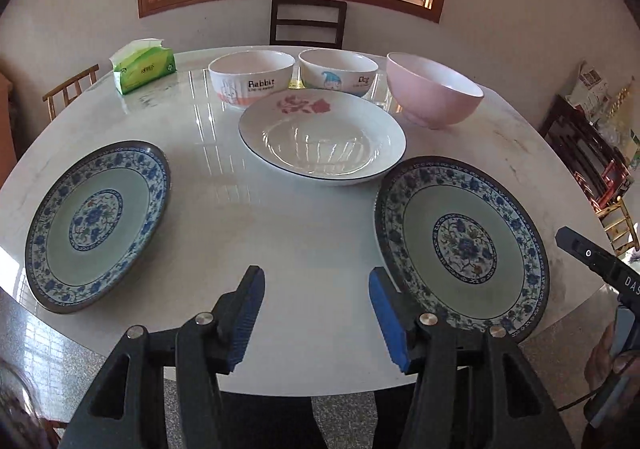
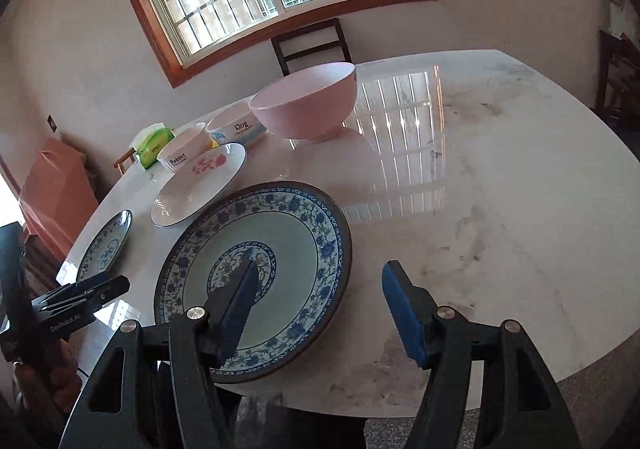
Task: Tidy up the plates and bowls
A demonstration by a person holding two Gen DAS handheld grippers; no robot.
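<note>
Left gripper (image 1: 316, 313) and right gripper (image 2: 316, 309) both hold fingers apart, gripping nothing, above the worktop (image 1: 304, 233) near edge. Two blue plates (image 1: 98, 225) (image 1: 464, 245) flank a white plate (image 1: 322, 137); three bowls (image 1: 252, 75) (image 1: 338, 71) (image 1: 434, 91) line up behind.

The round white marble-look table (image 1: 304, 233) has a glossy, polished top that mirrors the window bars beyond the tongs. The two blue-and-white floral glazed plates (image 1: 96, 225) (image 1: 464, 245), one on each side of the left tongs, look smooth and shiny, as does the white glazed plate with pink flowers (image 1: 322, 137) farther ahead. The pink ceramic bowl (image 2: 308, 105) has a softer satin sheen. The black plastic left gripper (image 1: 316, 313) and right gripper (image 2: 320, 309) look matt, with ribbed blue pads (image 1: 386, 319) and bright metal pins (image 1: 205, 318).
</note>
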